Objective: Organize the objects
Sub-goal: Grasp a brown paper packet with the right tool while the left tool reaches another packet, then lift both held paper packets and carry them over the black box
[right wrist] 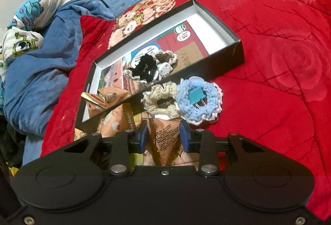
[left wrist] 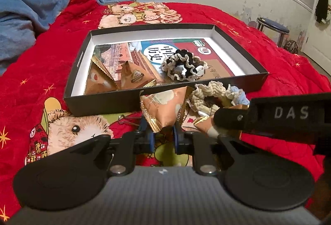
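A shallow black box (left wrist: 103,104) (right wrist: 223,64) lies on the red bedspread. It holds a book (left wrist: 186,49), two tan snack packets (left wrist: 99,78) and a black-and-cream scrunchie (left wrist: 183,66) (right wrist: 149,68). My left gripper (left wrist: 163,136) is shut on a tan snack packet (left wrist: 165,107) just in front of the box wall. My right gripper (right wrist: 163,138) is shut on another tan snack packet (right wrist: 165,138). It enters the left wrist view from the right (left wrist: 215,121). A cream scrunchie (right wrist: 159,96) (left wrist: 206,94) and a blue scrunchie (right wrist: 198,98) with a teal clip (right wrist: 197,94) lie in front of the box.
A blue blanket (right wrist: 41,63) (left wrist: 31,7) is heaped at the left. A black binder clip (left wrist: 124,120) lies on the bedspread by the left gripper. A stool (left wrist: 273,28) stands past the bed's far right edge. Open bedspread (right wrist: 279,80) stretches to the right of the box.
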